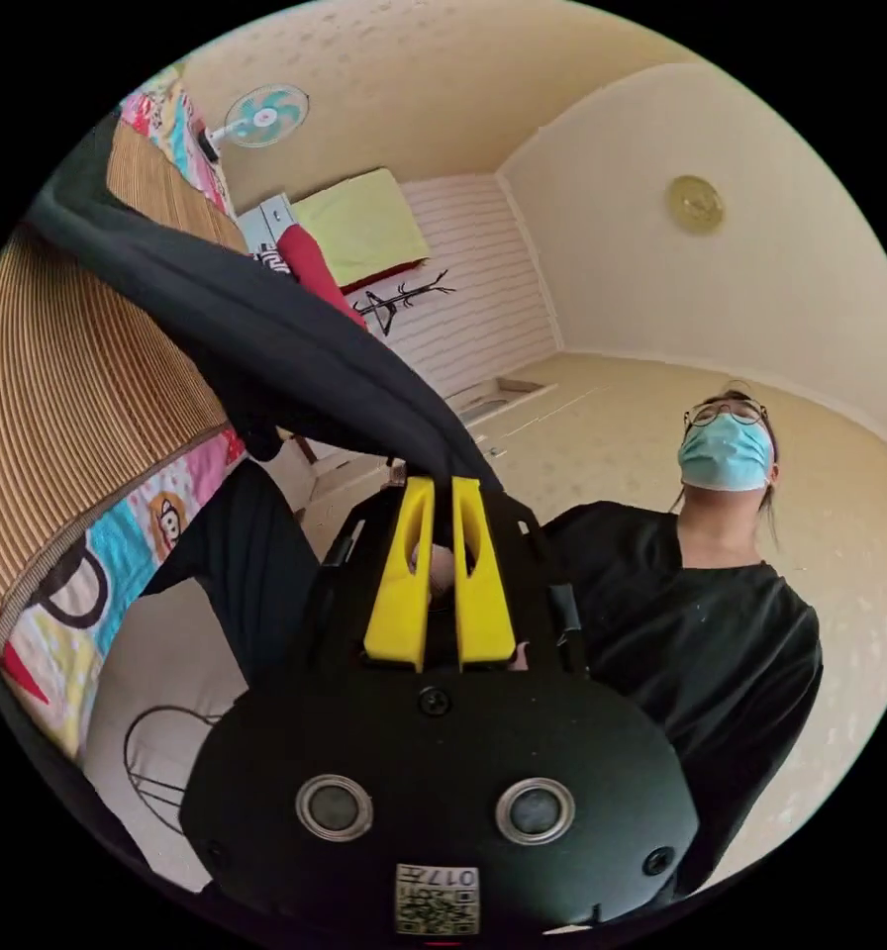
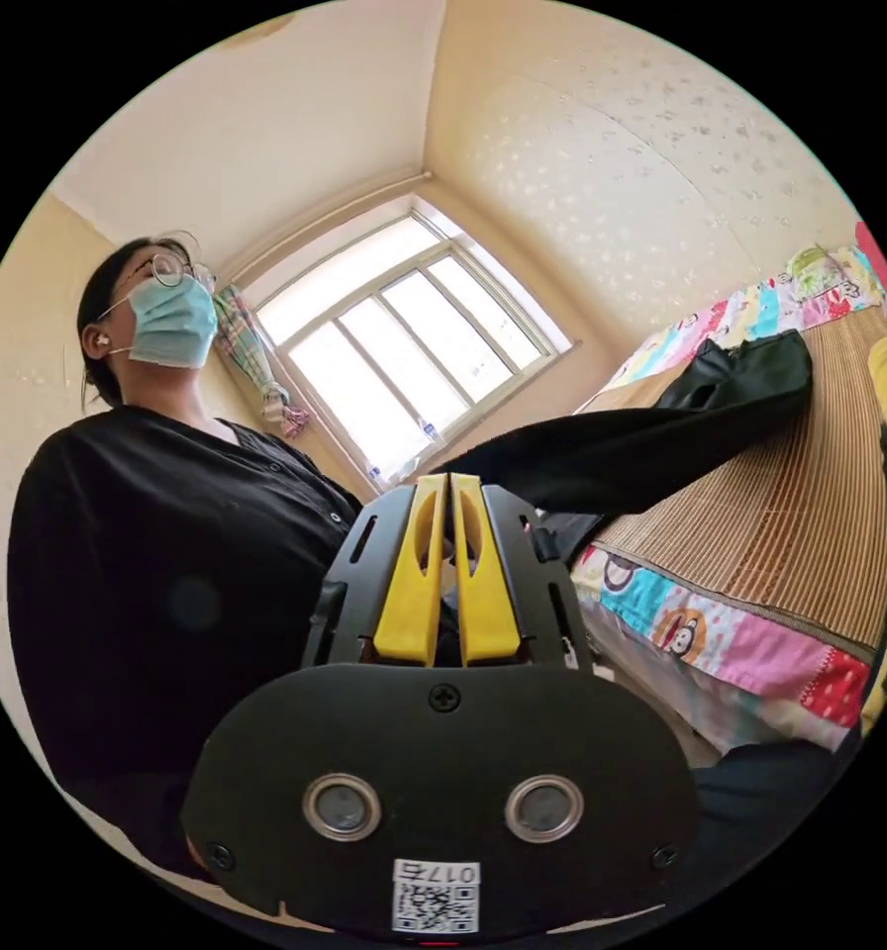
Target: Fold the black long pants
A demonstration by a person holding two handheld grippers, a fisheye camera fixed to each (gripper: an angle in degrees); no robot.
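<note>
My left gripper [image 1: 442, 483] fingers pinching the black pants [image 1: 265, 327], my right gripper [image 2: 449, 479] fingers pinching them too, fabric stretched over the bed's woven mat [image 2: 790, 534]

The black pants [image 1: 265, 336] stretch as a taut, dark band from the tip of the left tool [image 1: 442, 495] out over the bed's bamboo mat [image 1: 77, 376]. In the right gripper view the pants [image 2: 641, 445] run from the right tool's tip [image 2: 449, 487] to a bunched end resting on the mat.
</note>
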